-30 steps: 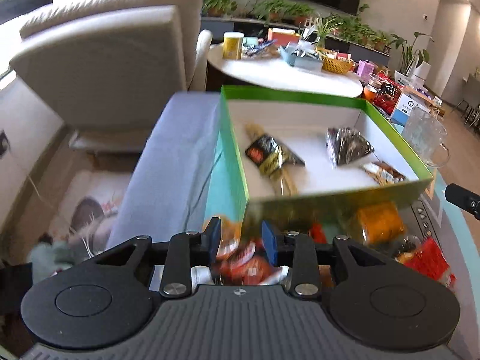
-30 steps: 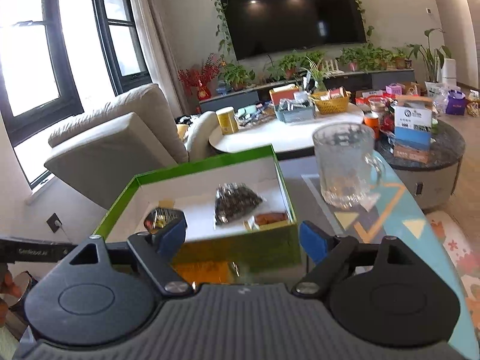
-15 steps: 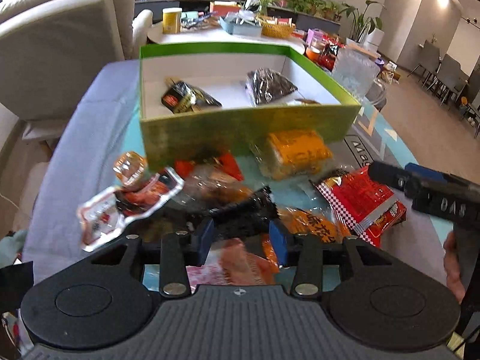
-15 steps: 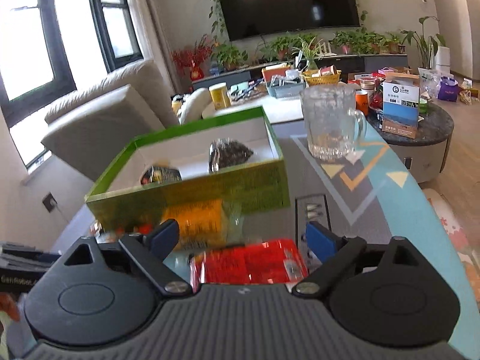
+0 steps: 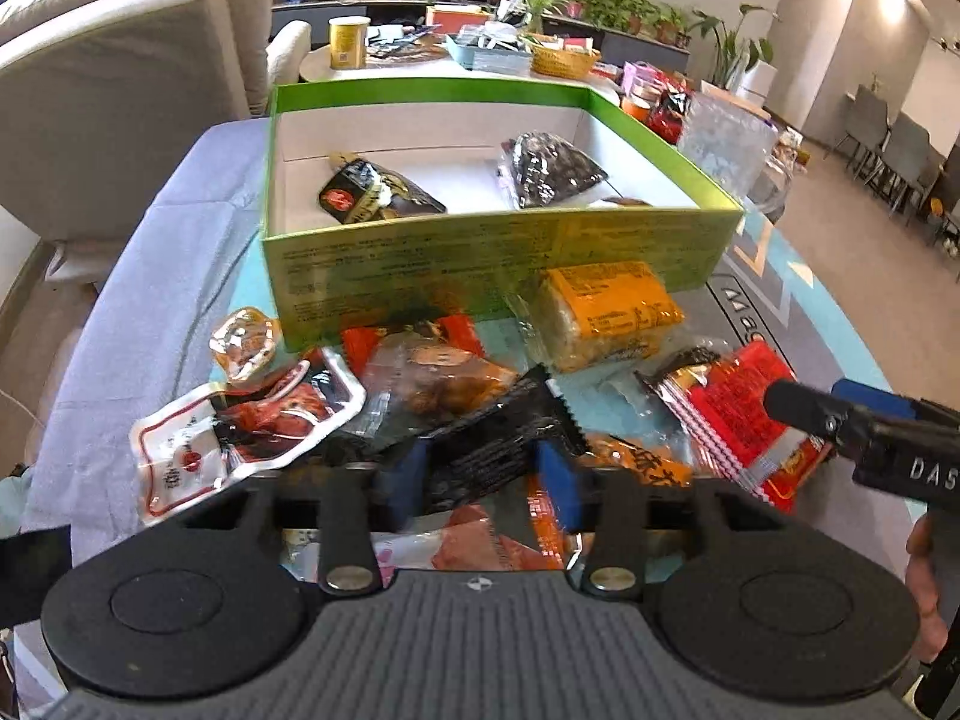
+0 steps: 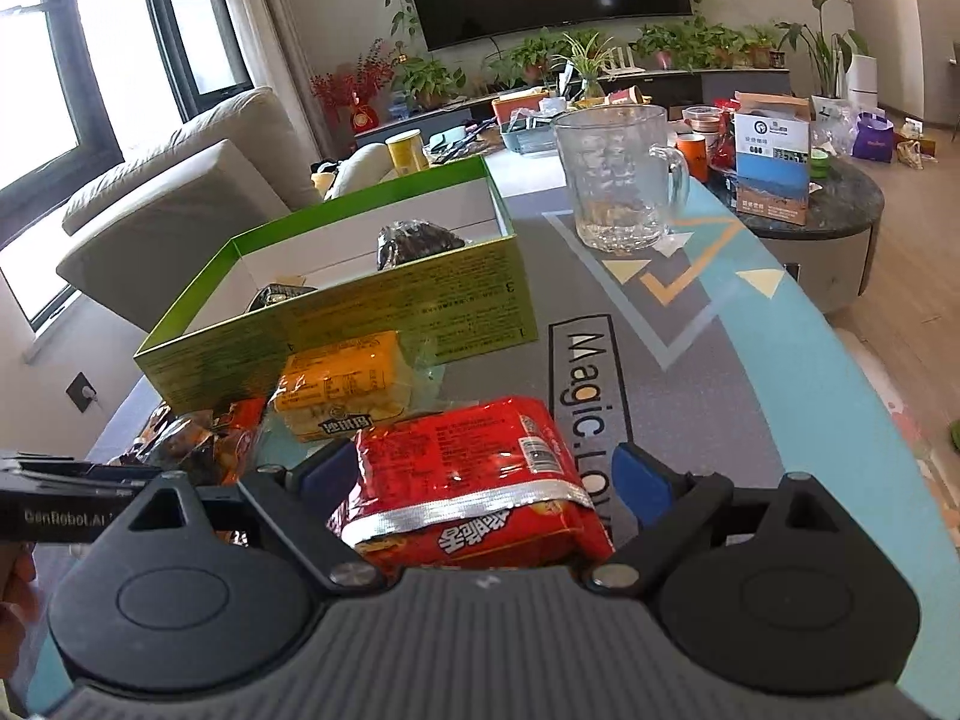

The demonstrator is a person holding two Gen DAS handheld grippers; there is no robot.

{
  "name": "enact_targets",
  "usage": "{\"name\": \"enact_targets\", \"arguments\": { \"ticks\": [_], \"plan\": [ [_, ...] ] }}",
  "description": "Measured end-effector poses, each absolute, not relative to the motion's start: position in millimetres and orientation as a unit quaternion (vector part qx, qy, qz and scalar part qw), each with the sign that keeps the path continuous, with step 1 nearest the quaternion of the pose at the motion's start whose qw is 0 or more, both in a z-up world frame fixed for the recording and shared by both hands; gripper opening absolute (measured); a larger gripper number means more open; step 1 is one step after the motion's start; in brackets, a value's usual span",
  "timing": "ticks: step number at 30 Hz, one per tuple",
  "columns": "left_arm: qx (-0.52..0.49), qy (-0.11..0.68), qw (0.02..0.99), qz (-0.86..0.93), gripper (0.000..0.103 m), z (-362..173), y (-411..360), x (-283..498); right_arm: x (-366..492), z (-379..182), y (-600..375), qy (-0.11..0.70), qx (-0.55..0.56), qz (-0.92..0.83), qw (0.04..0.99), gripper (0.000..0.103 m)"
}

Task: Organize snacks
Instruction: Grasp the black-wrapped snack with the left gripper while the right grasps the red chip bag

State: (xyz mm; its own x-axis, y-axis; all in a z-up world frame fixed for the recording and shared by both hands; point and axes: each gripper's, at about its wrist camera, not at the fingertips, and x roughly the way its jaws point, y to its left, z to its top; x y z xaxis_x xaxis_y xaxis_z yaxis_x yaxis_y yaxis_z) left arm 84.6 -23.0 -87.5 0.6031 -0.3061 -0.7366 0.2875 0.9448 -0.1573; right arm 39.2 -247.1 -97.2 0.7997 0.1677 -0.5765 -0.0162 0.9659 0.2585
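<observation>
Left tongs [image 5: 483,483] straddle black packet [image 5: 498,450]; right tongs [image 6: 477,489] straddle red packet [image 6: 474,480]

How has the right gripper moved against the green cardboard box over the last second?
Yes. The right gripper has pulled back from the green cardboard box and now straddles the red foil snack packet, open.

box [image 5: 480,264] top open | near wall fronted by snack pile [image 5: 456,396] | mug [image 6: 618,180] beside
</observation>
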Motion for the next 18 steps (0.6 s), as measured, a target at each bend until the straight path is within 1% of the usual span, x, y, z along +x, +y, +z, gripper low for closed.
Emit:
{"name": "enact_targets", "arguments": {
  "ticks": [1, 2, 9, 11, 13, 14, 15, 18],
  "plan": [
    [-0.015, 0.41, 0.895, -0.172, 0.006, -84.8, -20.7, 83.3, 38.5, -97.0, -246.8, 0.311, 0.118, 0.051, 0.942, 0.08],
    [-0.015, 0.405, 0.897, -0.173, 0.001, -82.1, -20.0, 82.1, 37.4, -96.7, -245.6, 0.31, 0.113, 0.052, 0.943, 0.08],
    [0.022, 0.38, 0.904, -0.195, 0.001, -74.9, -19.8, 68.1, 31.9, -96.3, -239.1, 0.305, 0.097, 0.078, 0.944, 0.08],
    [0.051, 0.37, 0.904, -0.207, 0.008, -76.4, -23.5, 66.8, 31.4, -96.4, -236.1, 0.305, 0.089, 0.079, 0.945, 0.08],
    [0.082, 0.359, 0.903, -0.22, 0.035, -77.9, -27.0, 67.4, 30.9, -95.8, -234.7, 0.305, 0.084, 0.078, 0.945, 0.08],
    [0.098, 0.352, 0.903, -0.228, 0.04, -78.7, -28.2, 68.2, 30.1, -95.6, -235.2, 0.306, 0.084, 0.077, 0.945, 0.08],
    [0.115, 0.346, 0.902, -0.232, 0.044, -79.4, -29.5, 69.1, 29.2, -95.4, -236.2, 0.306, 0.086, 0.076, 0.945, 0.08],
    [0.154, 0.34, 0.891, -0.257, 0.044, -81.3, -32.3, 70.5, 28.5, -95.0, -239.6, 0.309, 0.09, 0.069, 0.944, 0.08]
  ]
}}
